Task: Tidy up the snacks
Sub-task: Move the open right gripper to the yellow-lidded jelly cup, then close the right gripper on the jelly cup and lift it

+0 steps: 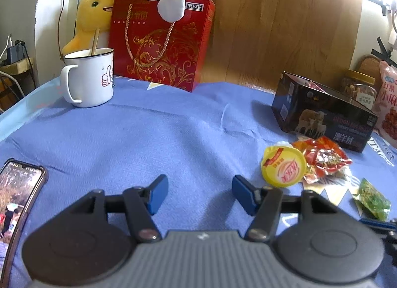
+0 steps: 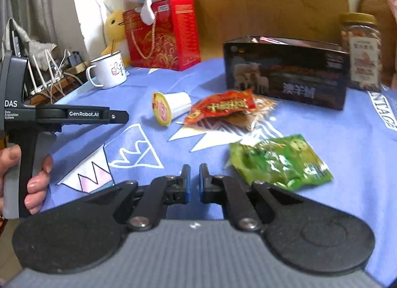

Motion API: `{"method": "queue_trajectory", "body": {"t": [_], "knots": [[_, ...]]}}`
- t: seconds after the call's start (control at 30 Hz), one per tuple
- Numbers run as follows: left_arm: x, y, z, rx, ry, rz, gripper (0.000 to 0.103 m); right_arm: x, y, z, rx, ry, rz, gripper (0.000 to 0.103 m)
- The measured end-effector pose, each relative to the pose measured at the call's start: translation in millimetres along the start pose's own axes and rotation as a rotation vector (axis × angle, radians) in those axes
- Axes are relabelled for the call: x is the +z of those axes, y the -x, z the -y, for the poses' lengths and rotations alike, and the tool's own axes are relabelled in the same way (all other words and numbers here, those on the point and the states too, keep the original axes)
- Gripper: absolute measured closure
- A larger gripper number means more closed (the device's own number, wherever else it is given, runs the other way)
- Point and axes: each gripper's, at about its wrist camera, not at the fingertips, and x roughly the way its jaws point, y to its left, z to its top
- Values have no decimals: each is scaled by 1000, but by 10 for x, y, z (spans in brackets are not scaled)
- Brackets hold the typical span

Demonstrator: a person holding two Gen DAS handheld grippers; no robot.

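- The loose snacks lie on the blue cloth in front of the open black box [image 2: 285, 72], likely their destination: a tipped jelly cup [image 2: 171, 107], a red packet [image 2: 223, 108] and, nearest, a green packet [image 2: 280, 161].
- The right gripper [image 2: 194, 184], fingers nearly together and empty, sits just beside the green packet.
- The left gripper [image 1: 198, 195], fingers spread and empty, hangs near the cup.
- Behind the box stands a nut jar [image 2: 361, 50].

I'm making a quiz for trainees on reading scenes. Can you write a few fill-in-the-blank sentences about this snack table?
1. The pudding cup lies on its ____.
2. The color of the snack packet nearest the right tongs is ____.
3. The left tongs are ____ and hold nothing.
4. The stick stands in the ____ beside the red box.

Missing words: side; green; open; mug
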Motion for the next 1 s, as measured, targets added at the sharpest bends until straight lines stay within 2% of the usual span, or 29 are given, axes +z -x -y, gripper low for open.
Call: {"method": "queue_trajectory", "body": {"t": [0.1,0.2,0.3,0.37,0.6,0.9,1.0], "knots": [[-2,7,-11,-1,7,3,44,64,-29,-78,-15,14,23,89],[-5,43,-90,2,63,22,44,213,-82,-196,18,28,60,83],[-2,66,-223,-7,136,36,44,347,-178,-375,26,85,98,52],[-1,71,-279,-9,166,40,44,426,-289,-473,17,124,125,48],[1,65,-259,4,160,43,44,653,-767,-550,-28,185,101,48],[5,42,-201,30,133,37,42,759,-1206,-334,39,111,-40,44],[8,36,-185,37,126,35,40,735,-1151,-351,35,125,-35,44]]}}
